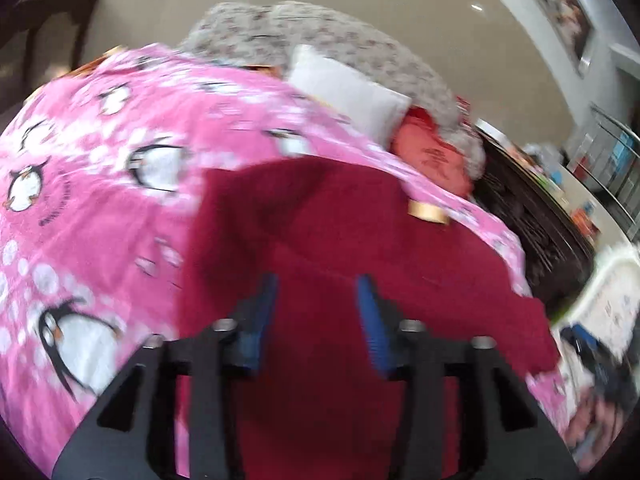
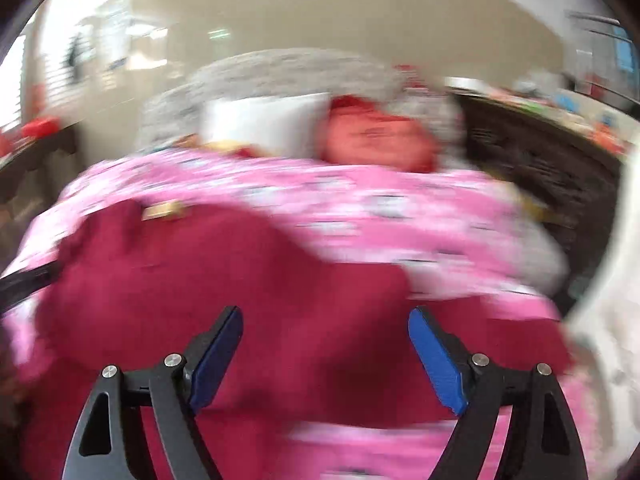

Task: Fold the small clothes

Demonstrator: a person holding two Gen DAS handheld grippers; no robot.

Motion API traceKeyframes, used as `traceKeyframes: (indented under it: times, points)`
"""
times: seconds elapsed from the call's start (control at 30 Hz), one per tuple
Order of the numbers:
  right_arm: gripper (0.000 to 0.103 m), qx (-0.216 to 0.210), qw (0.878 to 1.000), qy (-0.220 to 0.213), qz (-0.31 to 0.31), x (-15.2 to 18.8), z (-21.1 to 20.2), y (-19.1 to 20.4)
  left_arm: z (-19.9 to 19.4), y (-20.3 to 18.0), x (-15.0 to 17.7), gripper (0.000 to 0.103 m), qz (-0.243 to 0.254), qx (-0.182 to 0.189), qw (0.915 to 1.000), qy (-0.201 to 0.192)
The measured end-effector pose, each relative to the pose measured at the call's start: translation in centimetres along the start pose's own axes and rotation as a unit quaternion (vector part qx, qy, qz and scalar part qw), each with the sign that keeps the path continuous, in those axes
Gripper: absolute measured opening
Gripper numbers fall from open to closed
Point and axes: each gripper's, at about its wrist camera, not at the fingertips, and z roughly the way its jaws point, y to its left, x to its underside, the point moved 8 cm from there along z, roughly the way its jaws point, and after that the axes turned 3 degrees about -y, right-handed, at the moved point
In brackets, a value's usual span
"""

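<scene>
A dark red garment [image 1: 320, 240] with a small gold label [image 1: 428, 210] lies spread on a pink penguin-print blanket [image 1: 100, 184]. My left gripper [image 1: 318, 284] is open, its blue pads apart just above the garment's near part. In the right wrist view the same garment [image 2: 224, 264] and its label [image 2: 162, 211] lie on the blanket [image 2: 400, 204]. My right gripper [image 2: 325, 316] is open wide above the garment's near edge. Both views are blurred by motion. The right gripper also shows at the right edge of the left wrist view [image 1: 600, 368].
A white pillow [image 1: 352, 92], an orange-red cushion [image 1: 436, 156] and a grey patterned blanket [image 1: 320, 36] lie at the far end. A dark wooden cabinet [image 2: 536, 168] stands to the right. A white object [image 2: 608, 320] is at the right edge.
</scene>
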Motion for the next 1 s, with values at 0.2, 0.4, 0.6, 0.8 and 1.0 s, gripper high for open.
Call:
traceKeyframes:
  times: [0.2, 0.4, 0.6, 0.8, 1.0]
  points:
    - [0.078, 0.102, 0.972, 0.065, 0.204, 5.1, 1.1, -21.5, 2.0, -4.1, 4.6, 0.063, 0.118, 0.005, 0.991, 0.061]
    - [0.067, -0.006, 0.929, 0.071, 0.364, 8.6, 3.5, -27.9, 2.9, -2.9, 4.6, 0.063, 0.087, 0.015, 0.9926, 0.083]
    - [0.061, -0.063, 0.895, 0.071, 0.436, 9.3, 6.3, -28.1, 3.0, -3.2, 4.7, 0.063, 0.086, 0.014, 0.9927, 0.083]
    - [0.032, -0.073, 0.901, 0.046, 0.426, 8.7, 5.8, -27.6, 3.0, -3.5, 4.9, 0.063, 0.087, 0.012, 0.9927, 0.083]
    - [0.007, -0.036, 0.919, 0.036, 0.39, 8.2, 4.4, -26.9, 3.1, -3.4, 4.8, 0.063, 0.085, 0.012, 0.9929, 0.082]
